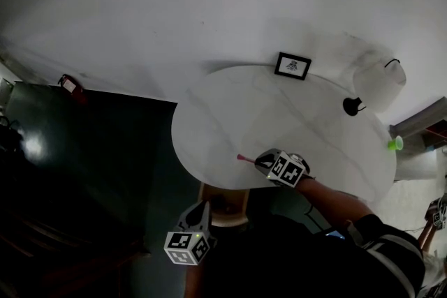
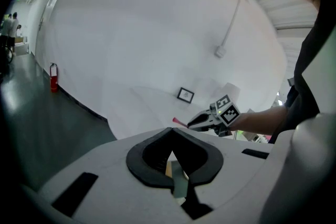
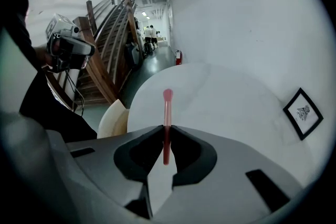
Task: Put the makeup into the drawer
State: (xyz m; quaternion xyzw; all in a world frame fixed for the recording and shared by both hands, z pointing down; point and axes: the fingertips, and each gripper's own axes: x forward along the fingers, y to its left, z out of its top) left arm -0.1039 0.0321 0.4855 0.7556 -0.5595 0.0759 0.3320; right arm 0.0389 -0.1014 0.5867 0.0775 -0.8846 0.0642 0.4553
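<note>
Plainly, right tool (image 3: 167, 128) pinching makeup brush (image 3: 167, 106), half in shadow, left tool (image 2: 172, 130) closed.

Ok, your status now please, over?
Right gripper shut on pink brush, over white table. Left gripper shut, empty. No drawer in view.
</note>
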